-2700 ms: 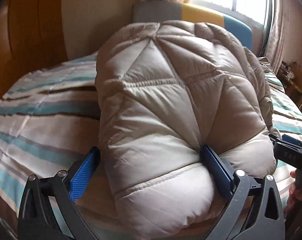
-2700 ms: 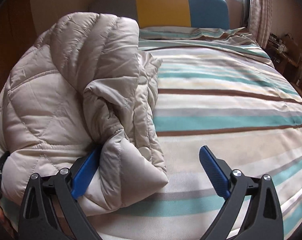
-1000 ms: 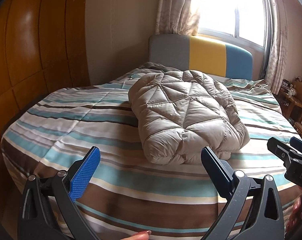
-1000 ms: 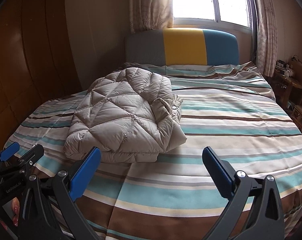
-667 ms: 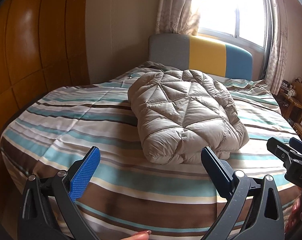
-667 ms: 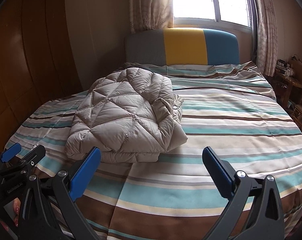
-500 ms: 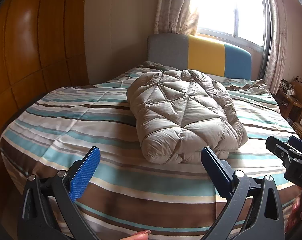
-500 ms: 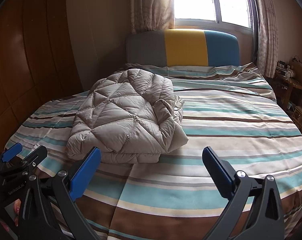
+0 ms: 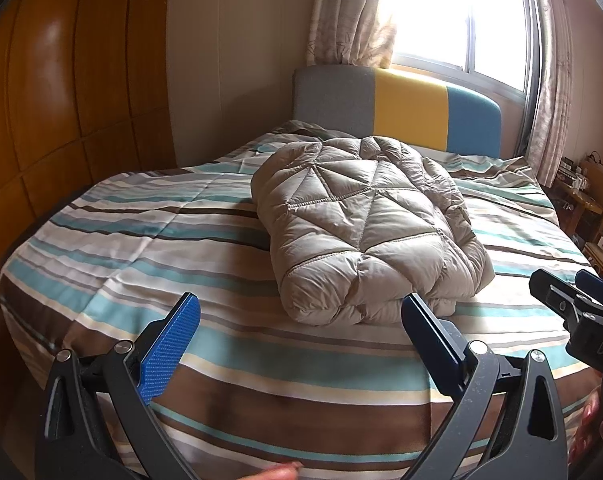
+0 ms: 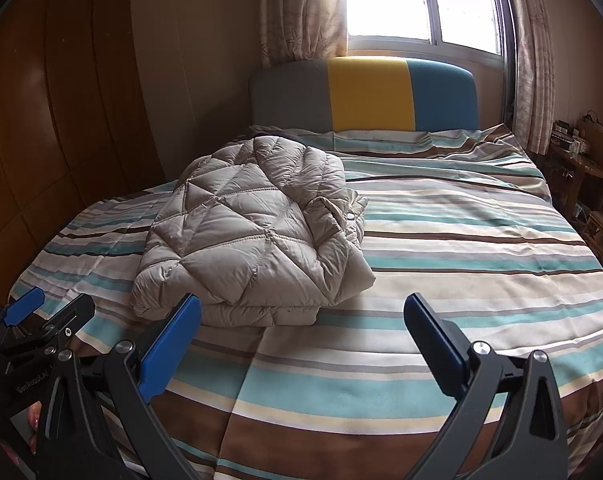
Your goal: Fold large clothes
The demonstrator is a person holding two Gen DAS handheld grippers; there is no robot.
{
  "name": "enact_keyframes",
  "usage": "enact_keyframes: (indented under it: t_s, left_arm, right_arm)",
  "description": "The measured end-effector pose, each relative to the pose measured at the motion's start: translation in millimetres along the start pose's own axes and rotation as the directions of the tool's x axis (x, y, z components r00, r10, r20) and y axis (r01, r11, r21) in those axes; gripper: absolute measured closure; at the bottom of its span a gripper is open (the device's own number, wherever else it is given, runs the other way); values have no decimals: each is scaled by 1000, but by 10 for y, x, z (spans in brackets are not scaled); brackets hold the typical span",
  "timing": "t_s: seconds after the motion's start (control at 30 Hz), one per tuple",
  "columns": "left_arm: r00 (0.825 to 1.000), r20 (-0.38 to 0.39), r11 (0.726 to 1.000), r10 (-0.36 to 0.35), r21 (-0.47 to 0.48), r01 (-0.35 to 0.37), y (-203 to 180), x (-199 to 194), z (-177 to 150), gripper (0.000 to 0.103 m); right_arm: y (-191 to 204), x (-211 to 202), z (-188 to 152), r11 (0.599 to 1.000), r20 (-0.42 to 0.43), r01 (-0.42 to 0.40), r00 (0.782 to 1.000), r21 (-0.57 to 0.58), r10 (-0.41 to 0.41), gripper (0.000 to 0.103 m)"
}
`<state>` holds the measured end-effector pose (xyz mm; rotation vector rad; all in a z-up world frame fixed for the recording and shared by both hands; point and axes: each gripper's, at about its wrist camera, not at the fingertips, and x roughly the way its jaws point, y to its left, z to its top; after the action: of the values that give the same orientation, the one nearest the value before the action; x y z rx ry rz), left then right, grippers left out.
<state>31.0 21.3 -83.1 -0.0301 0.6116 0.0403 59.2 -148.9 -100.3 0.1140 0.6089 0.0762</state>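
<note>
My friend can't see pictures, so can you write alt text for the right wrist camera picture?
A puffy beige quilted jacket lies folded on a bed with a striped teal, brown and cream cover. The open right hand-held gripper with blue pads hovers near the foot of the bed, holding nothing. Behind stand a grey, yellow and blue headboard and a bright window.

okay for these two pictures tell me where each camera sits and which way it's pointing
Left wrist: sits on the left gripper, by the foot of the bed, facing the headboard and window; its open blue-padded fingers, the right gripper at the right edge and a fingertip below show.
Right wrist: sits on the right gripper, facing the same way; its open fingers and the left gripper at lower left show.
Shared: the folded puffer jacket on the striped bedspread, and the headboard.
</note>
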Motion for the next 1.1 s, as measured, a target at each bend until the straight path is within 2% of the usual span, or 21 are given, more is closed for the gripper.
enact_keyframes:
  t_s: [0.7,1.1]
  left_arm:
    - [999,-40,1000,-26,10,26,-56,54,-43,3]
    - [1000,-15,1000,-9,18,9,-114,12,-71,3]
  right_arm:
    - [-12,14,-23,1000,-5,1,1000,3,-1,2]
    - [-27,37,-37,1000,-16,-1,1000,7,2,2]
